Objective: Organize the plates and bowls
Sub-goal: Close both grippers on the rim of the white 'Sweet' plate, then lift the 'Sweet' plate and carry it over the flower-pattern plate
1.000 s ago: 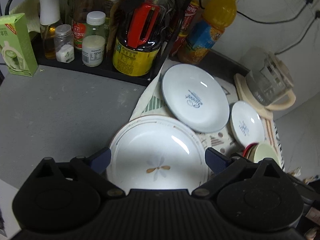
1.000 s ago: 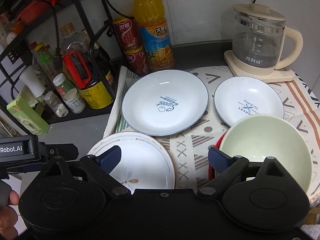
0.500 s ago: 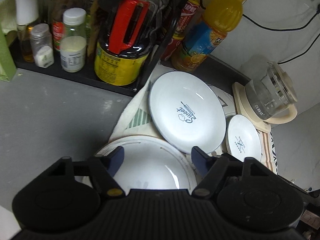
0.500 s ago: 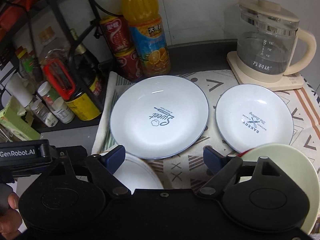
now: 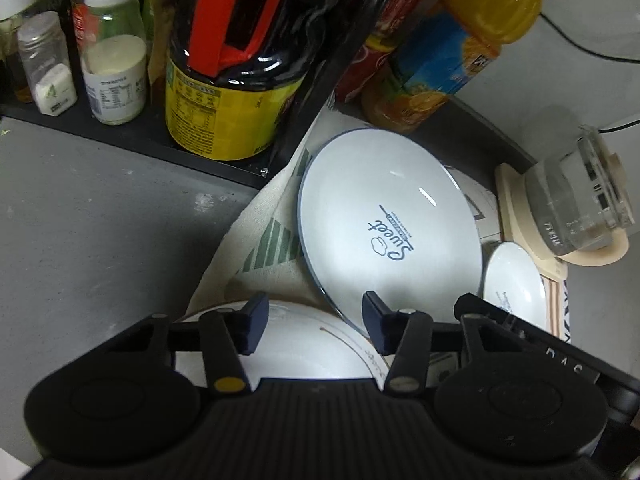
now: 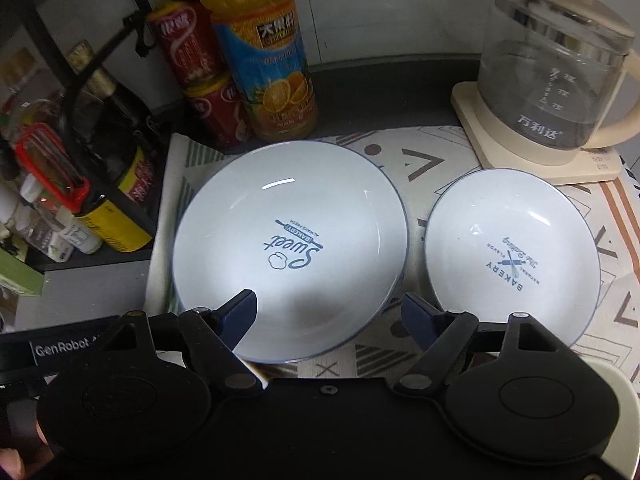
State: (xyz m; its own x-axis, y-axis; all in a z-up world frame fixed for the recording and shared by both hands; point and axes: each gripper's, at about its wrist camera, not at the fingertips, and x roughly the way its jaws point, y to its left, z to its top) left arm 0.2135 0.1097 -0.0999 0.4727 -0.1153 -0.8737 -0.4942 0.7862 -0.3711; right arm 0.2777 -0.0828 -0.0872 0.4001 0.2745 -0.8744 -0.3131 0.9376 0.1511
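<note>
left hand-held gripper (image 5: 312, 330) part-open over flower plate (image 5: 304, 352) | likely aiming at its rim | Sweet plate (image 6: 288, 248) just beyond, overlapping it | right hand-held gripper (image 6: 330, 320) wide, empty, nearer the Sweet plate

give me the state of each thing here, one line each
left gripper: open, over the flower plate
right gripper: open, holding nothing
flower plate: flat, empty
Sweet plate: flat on the cloth, empty
Bakery plate: flat on the cloth, empty
kettle: upright on its base, lid on
juice bottle: upright
</note>
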